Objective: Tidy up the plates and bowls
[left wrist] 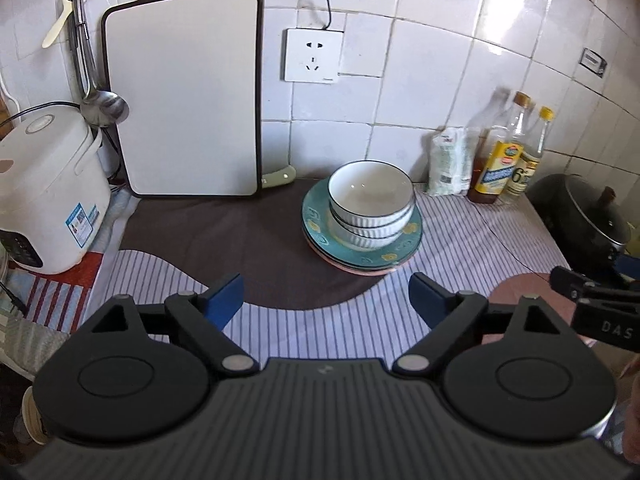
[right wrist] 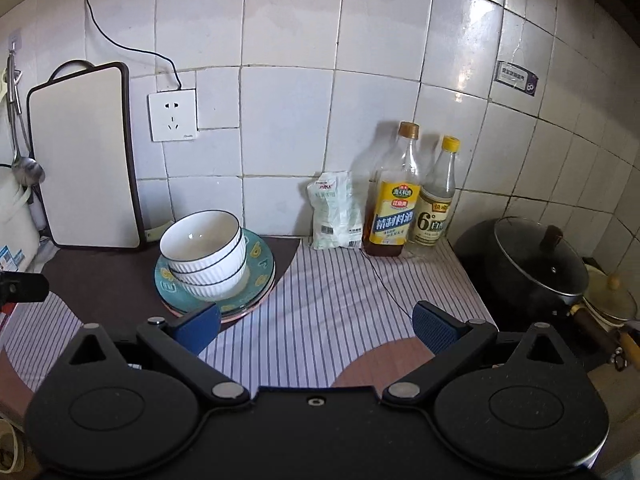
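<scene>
Three white ribbed bowls [left wrist: 370, 204] [right wrist: 204, 254] with dark rims are nested in a stack on a teal patterned plate [left wrist: 408, 236] [right wrist: 260, 260]. Under it a pink plate edge [left wrist: 360, 269] [right wrist: 240, 314] shows. The stack rests on the counter near the wall. My left gripper [left wrist: 326, 300] stands open over the striped cloth, short of the stack, nothing between its blue pads. My right gripper [right wrist: 316, 328] is open too, to the right of the stack, with its left pad [right wrist: 200, 326] in front of the plate's near rim. Part of the right gripper [left wrist: 592, 300] shows at the left view's right edge.
A white cutting board [left wrist: 184, 96] [right wrist: 84, 160] leans on the tiled wall. A rice cooker [left wrist: 44, 196] stands at the left. A white bag [right wrist: 336, 212], two bottles [right wrist: 394, 200] and a black lidded pot [right wrist: 532, 264] are at the right. A striped cloth [right wrist: 340, 300] covers the counter.
</scene>
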Action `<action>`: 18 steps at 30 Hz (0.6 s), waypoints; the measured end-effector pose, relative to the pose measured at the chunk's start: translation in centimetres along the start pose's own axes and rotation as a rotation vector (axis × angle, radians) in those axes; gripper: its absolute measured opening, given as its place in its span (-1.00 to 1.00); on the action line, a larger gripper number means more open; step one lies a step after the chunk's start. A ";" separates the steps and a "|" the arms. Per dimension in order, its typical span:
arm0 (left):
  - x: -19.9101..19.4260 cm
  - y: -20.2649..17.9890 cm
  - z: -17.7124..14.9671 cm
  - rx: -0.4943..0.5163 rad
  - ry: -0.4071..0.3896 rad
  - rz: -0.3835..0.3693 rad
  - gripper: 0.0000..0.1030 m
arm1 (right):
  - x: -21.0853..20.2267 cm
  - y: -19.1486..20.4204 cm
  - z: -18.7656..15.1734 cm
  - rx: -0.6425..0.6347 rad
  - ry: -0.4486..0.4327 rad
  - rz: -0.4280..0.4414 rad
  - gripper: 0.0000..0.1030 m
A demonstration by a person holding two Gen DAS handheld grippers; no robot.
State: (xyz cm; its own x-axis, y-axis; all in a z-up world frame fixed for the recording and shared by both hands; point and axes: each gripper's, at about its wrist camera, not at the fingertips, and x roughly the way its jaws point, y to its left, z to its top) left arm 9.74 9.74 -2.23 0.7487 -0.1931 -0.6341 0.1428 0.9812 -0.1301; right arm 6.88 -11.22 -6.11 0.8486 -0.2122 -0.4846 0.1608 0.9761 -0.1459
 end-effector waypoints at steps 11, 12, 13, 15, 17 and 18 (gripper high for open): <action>-0.4 -0.7 -2.3 0.070 0.011 0.044 0.80 | -2.0 0.7 -1.4 0.034 0.013 0.027 1.00; -0.5 -0.8 -2.5 0.072 0.011 0.039 0.80 | -2.1 0.7 -1.6 0.041 0.012 0.035 1.00; -0.5 -0.8 -2.6 0.073 0.013 0.033 0.80 | -2.2 0.7 -1.9 0.048 0.008 0.042 1.00; -0.6 -0.8 -2.9 0.072 0.019 0.027 0.80 | -2.6 0.9 -2.4 0.052 -0.010 0.037 1.00; -0.6 -0.7 -3.1 0.072 0.021 0.030 0.80 | -3.0 1.0 -2.9 0.053 -0.037 0.026 1.00; -0.6 -0.7 -3.2 0.072 0.020 0.034 0.80 | -3.1 1.0 -3.1 0.056 -0.048 0.026 1.00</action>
State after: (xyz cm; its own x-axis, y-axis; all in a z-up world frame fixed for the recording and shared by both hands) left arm 7.12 9.14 -4.22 0.7410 -0.1592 -0.6524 0.1644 0.9849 -0.0536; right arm 2.85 -9.70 -7.42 0.8759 -0.1856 -0.4454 0.1653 0.9826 -0.0843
